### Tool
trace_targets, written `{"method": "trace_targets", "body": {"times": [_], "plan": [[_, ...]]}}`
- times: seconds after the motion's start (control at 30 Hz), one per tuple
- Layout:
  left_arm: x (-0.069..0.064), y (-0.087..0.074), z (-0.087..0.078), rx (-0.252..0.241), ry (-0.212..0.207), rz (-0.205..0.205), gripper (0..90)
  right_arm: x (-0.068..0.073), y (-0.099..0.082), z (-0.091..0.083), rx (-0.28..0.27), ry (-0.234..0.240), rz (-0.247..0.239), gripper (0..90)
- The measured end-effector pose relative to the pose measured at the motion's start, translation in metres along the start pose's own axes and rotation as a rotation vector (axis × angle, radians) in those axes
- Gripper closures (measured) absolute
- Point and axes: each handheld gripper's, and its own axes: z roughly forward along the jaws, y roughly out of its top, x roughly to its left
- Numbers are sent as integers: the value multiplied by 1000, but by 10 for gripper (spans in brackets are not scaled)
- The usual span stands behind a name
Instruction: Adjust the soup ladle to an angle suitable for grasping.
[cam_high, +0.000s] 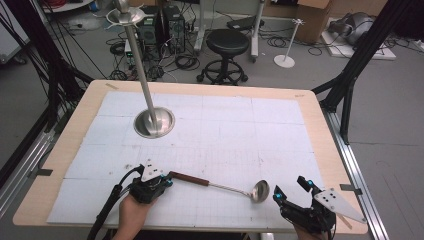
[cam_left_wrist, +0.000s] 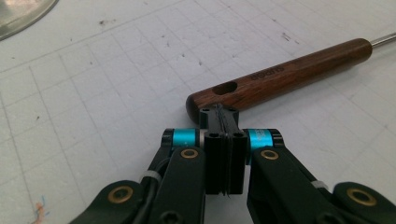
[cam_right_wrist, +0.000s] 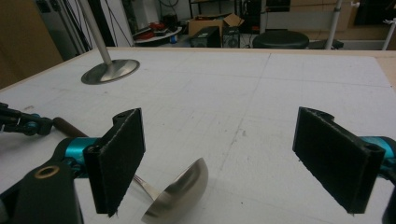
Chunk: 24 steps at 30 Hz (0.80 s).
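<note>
A ladle lies on the white gridded mat near the table's front, its brown wooden handle (cam_high: 189, 178) to the left and its steel bowl (cam_high: 260, 190) to the right. My left gripper (cam_high: 167, 181) is shut, jaws pressed flat together, with the tips right at the handle's end. In the left gripper view the gripper (cam_left_wrist: 219, 112) touches or nearly touches the handle (cam_left_wrist: 289, 77) beside its hanging hole. My right gripper (cam_high: 290, 186) stands open just right of the bowl. In the right gripper view the gripper (cam_right_wrist: 224, 140) has the bowl (cam_right_wrist: 180, 193) low beside its left jaw.
A steel stand with a round base (cam_high: 154, 123) and a tall pole rises at the mat's back left; its base (cam_right_wrist: 110, 71) is also far off in the right gripper view. Behind the table are a black stool (cam_high: 227, 42), cables and boxes.
</note>
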Motion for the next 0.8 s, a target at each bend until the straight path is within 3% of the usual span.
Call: {"method": "trace_targets", "body": {"times": [0.33,0.47,0.53,0.57,0.6,0.7,0.8], "plan": [[7,10,9,-14,17,-45,877,0,0,0,3,2,3,155],[7,8,5,-23,18,-35,838,-2,0,-1,1,0,5,155],[14,4,-11,-81,-16,-29,793,-2,-1,-1,0,0,7,155],[14,4,-11,-81,-16,-29,768,-2,0,-1,-3,-1,6,155],[19,1,-22,-135,-51,-30,742,-2,0,-1,-2,0,8,155],[31,-6,-44,-220,-108,-51,635,-1,0,0,1,6,0,155],[43,-13,-68,-309,-140,-71,534,2,0,2,7,13,-10,155]]}}
